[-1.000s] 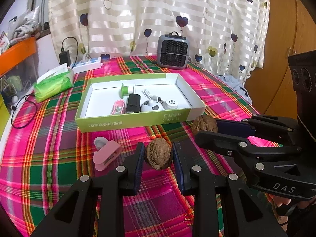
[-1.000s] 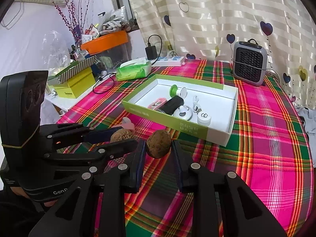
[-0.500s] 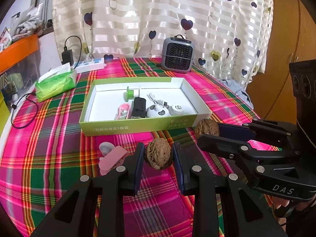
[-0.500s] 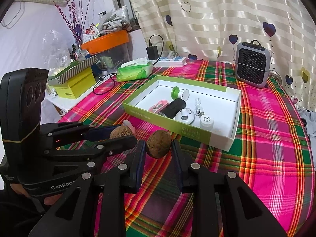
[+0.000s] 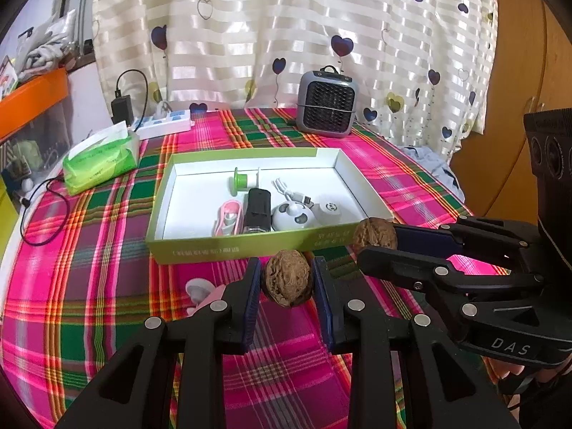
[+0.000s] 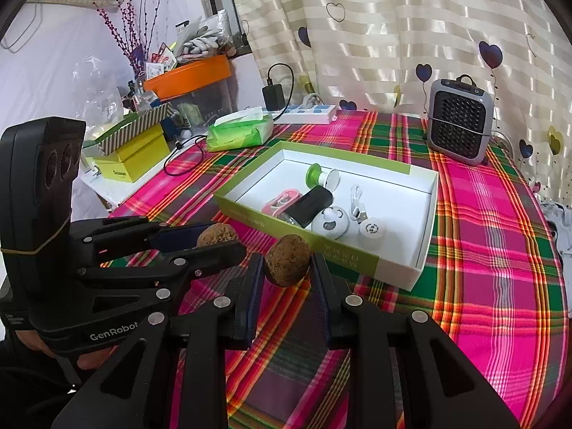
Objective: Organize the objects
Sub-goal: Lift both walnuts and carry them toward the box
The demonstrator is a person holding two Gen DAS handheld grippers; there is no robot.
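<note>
Above the near edge of the plaid-covered table [image 5: 89,286], just short of the green box [image 5: 228,246], both tongs carry a walnut clear of the cloth. The left gripper [image 5: 287,280] is clamped on the left walnut [image 5: 287,278], its blue pads pressing the two broad cheeks of the shell; the right gripper [image 6: 286,268] is clamped the same way on the right walnut [image 6: 287,260], which in the left view hangs right by the box's near right corner. Each nut looks light, hard and stiff, with a wrinkled shell that should give the pads some bite, yet its rounded form means it could squirt out if the pinch sits off the widest part, so the hold belongs across the middle, as it is now. Squeezing harder seems pointless; the shell will not yield. Inside the box lie a pink clip [image 5: 227,217], a black case [image 5: 256,211], a round white gadget [image 5: 291,216] and a green spool [image 5: 240,181], leaving bare floor along its left side. A pink clamp [image 5: 200,291] rests on the cloth near the left pads.
</note>
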